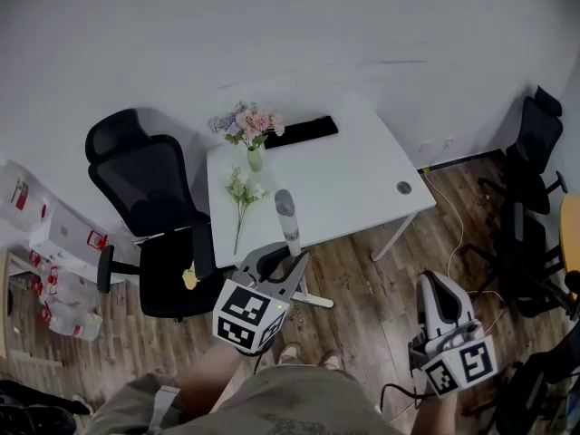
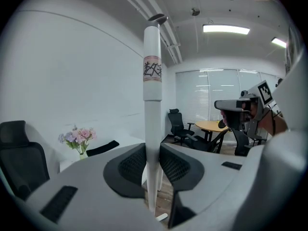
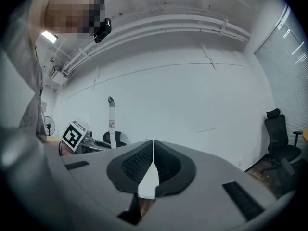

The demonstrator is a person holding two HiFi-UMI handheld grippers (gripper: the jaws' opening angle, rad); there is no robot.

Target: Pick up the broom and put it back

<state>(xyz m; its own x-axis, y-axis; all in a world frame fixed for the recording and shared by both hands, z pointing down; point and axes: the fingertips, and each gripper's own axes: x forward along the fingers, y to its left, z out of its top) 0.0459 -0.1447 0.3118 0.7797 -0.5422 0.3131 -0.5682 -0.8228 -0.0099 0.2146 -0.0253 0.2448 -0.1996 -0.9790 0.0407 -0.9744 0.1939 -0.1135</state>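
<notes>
The broom's white handle (image 1: 287,217) stands upright in front of the person, its capped top towards the head camera. My left gripper (image 1: 276,265) is shut on it low down. In the left gripper view the handle (image 2: 153,105) rises straight up between the dark pads (image 2: 133,165), which press on both its sides; a label band sits near its top. The broom head is hidden. My right gripper (image 1: 441,302) hangs to the right over the wooden floor, shut with nothing in it. Its pads (image 3: 139,165) meet at the tips, and the handle (image 3: 111,121) shows far left in that view.
A white table (image 1: 362,179) stands ahead with a vase of flowers (image 1: 252,134) and a black bar-shaped item (image 1: 304,130). A black office chair (image 1: 154,216) sits left of it, more chairs (image 1: 535,170) at the right. Boxes (image 1: 45,243) pile at the far left.
</notes>
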